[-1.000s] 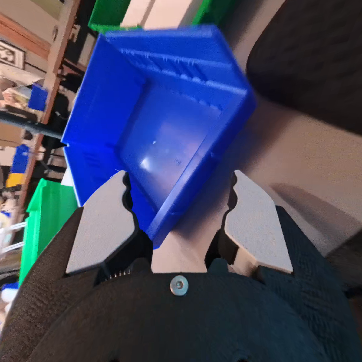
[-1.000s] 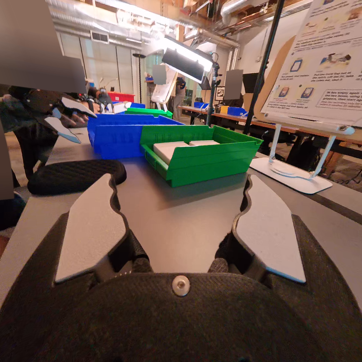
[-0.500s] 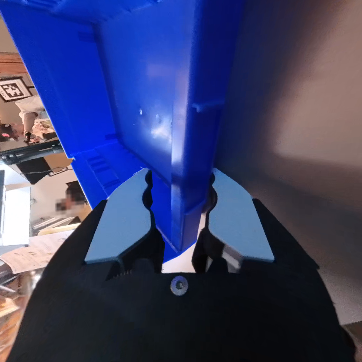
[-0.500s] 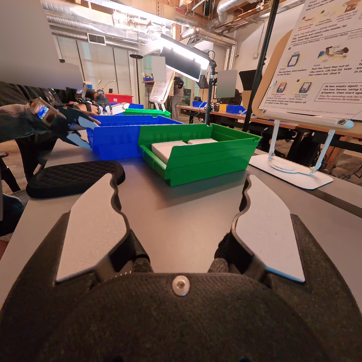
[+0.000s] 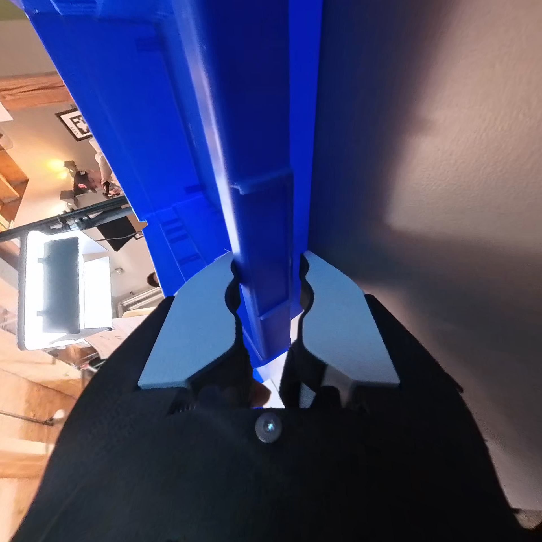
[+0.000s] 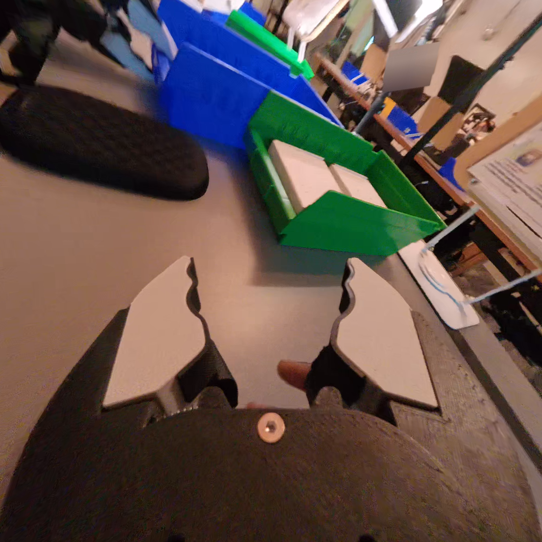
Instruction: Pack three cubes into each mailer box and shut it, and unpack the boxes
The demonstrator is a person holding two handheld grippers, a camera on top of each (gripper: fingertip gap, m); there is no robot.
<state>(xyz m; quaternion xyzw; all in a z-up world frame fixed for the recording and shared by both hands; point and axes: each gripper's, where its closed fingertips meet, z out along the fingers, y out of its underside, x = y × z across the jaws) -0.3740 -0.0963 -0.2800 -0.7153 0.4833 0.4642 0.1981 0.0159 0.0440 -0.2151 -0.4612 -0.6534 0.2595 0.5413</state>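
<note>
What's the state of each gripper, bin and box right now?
left gripper: shut on the blue bin's side wall.
right gripper: open, holding nothing, above the bare table.
blue bin: gripped at its wall; contents not visible.
green bin: on the table, holds two mailer boxes.
mailer boxes: white, lids shut, side by side.
black pad: flat on the table, nothing on it.

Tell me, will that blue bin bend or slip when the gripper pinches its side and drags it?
Probably not bend: the blue bin looks like hard moulded plastic with ribbed walls. It may slip a little, since its surface is shiny. The left gripper pinches only one wall, so the bin might swing or tilt if lifted.
</note>
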